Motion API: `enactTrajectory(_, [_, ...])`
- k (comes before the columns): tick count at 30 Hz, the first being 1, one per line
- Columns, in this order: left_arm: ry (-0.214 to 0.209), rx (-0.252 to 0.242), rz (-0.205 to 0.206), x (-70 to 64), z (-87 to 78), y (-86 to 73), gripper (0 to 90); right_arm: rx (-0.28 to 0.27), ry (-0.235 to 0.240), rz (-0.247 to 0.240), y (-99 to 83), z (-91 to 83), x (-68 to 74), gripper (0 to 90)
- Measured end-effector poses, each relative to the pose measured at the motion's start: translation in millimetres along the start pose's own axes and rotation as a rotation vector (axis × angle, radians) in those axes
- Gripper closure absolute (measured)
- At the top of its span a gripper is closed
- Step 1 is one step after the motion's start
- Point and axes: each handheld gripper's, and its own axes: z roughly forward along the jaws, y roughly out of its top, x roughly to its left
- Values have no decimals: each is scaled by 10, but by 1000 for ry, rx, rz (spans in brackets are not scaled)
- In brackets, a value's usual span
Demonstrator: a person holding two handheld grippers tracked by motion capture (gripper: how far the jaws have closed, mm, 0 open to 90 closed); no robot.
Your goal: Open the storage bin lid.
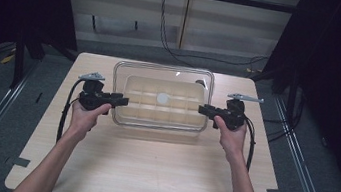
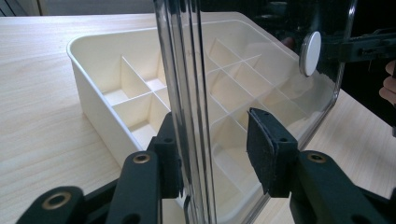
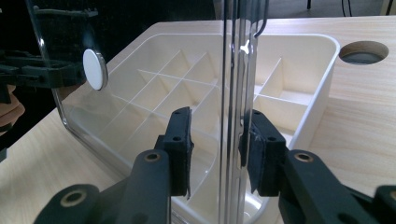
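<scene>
Black pads of our left tongs (image 2: 219,154) stand either side of the clear lid's (image 2: 261,70) short edge, one pad touching the rim and the other a little off it, so they straddle it without clamping. Our right tongs (image 3: 215,151) do the same on the opposite edge, parted with a gap at one side. Between them the lid (image 1: 164,70) hangs just above the cream divided tray (image 1: 159,105), which sits toward the far middle of the counter (image 1: 147,173). We judge the lid is being fitted or lifted (which, we cannot tell). To do it well, keep both ends level and corners matched. No brand or writing is readable; the lid's white disc (image 2: 310,53) is blank.
</scene>
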Motion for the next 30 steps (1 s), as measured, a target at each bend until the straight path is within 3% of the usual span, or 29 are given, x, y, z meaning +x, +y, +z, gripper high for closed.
enactTrajectory(19, [-12, -24, -17, -60, -130, 13, 585, -41, 27, -8, 13, -119, 125, 673])
enactTrajectory(30, [-18, 7, -2, -175, -144, -55, 579, -18, 23, -2, -78, -266, 178, 679])
